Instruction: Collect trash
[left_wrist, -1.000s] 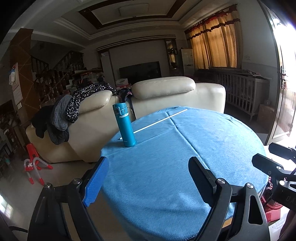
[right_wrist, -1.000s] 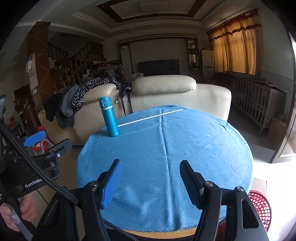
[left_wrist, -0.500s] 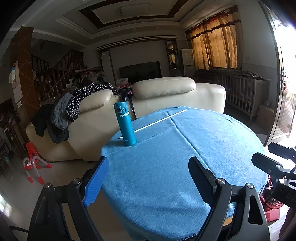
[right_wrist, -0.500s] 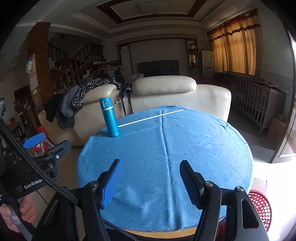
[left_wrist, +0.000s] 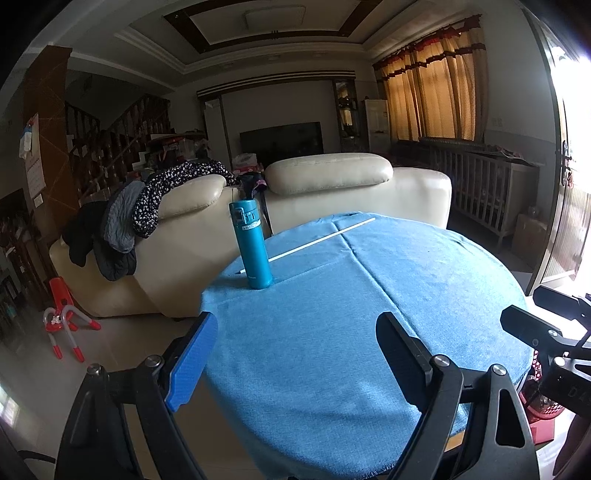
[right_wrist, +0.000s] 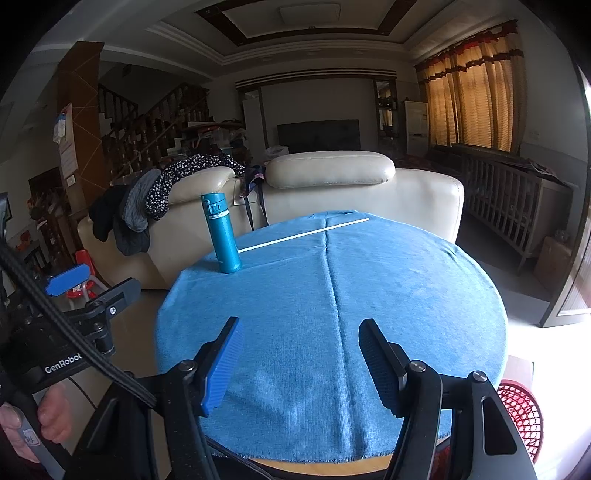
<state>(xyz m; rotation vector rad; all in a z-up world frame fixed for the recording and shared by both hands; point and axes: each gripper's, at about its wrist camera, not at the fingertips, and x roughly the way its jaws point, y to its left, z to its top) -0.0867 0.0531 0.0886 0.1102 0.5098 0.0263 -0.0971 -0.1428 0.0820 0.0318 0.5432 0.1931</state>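
Note:
A round table with a blue cloth (left_wrist: 369, 314) (right_wrist: 332, 295) bears a teal bottle (left_wrist: 252, 243) (right_wrist: 222, 233) standing upright at its far left and a thin white stick (left_wrist: 321, 239) (right_wrist: 303, 234) lying behind it. A red mesh basket (right_wrist: 521, 410) (left_wrist: 543, 406) sits on the floor by the table's near right edge. My left gripper (left_wrist: 295, 354) is open and empty over the table's near left edge. My right gripper (right_wrist: 301, 358) is open and empty over the near edge. No loose trash shows on the cloth.
A cream sofa (left_wrist: 325, 192) (right_wrist: 332, 184) with clothes draped over it stands behind the table. A red and white toy (left_wrist: 62, 317) lies on the floor at left. A wooden crib (right_wrist: 509, 199) stands at right.

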